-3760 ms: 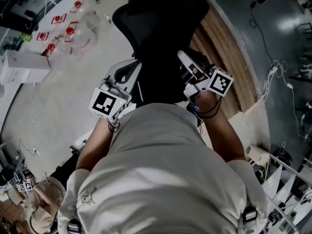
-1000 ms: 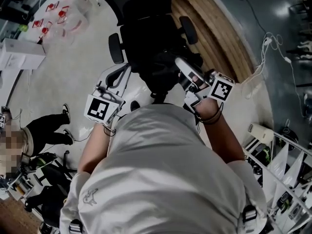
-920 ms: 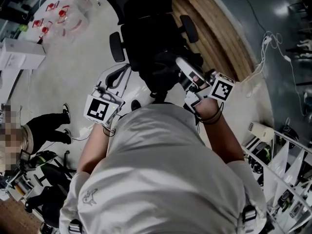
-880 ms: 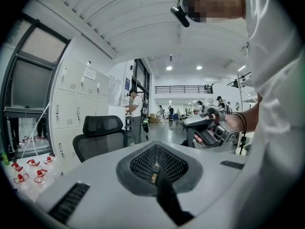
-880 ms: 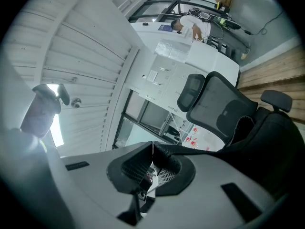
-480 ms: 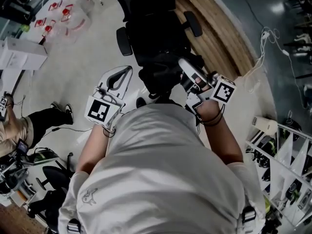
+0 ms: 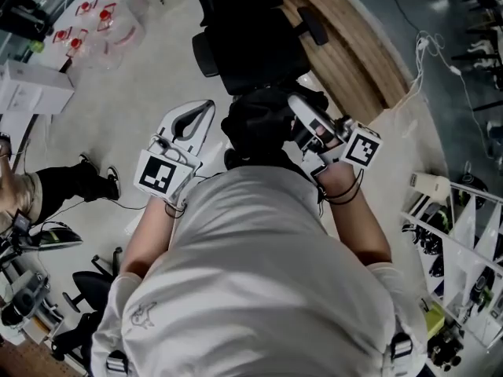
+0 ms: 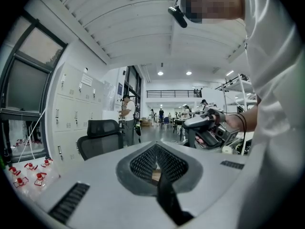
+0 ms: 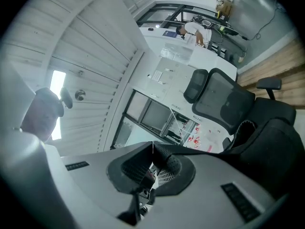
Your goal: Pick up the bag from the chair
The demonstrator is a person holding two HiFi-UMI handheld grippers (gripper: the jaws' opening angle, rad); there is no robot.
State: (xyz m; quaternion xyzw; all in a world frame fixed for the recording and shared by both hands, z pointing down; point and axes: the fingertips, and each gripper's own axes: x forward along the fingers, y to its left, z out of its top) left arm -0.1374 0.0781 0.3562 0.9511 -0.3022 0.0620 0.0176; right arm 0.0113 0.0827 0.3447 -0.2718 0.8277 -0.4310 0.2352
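A black bag hangs in front of the person's chest, off the black office chair that stands beyond it. My right gripper reaches into the top of the bag. In the right gripper view its jaws are shut on a black strap that runs to the bag, with the chair behind. My left gripper is to the left of the bag and apart from it. In the left gripper view its jaws meet at the tips with nothing between them.
A curved band of wooden floor passes right of the chair. Red-marked clear pieces and a white box lie at upper left. A person crouches at the left. Cables and shelving racks stand at right.
Both grippers and the bag have drawn back from the chair, which now sits higher and farther off in the head view. The bag hangs off the seat.
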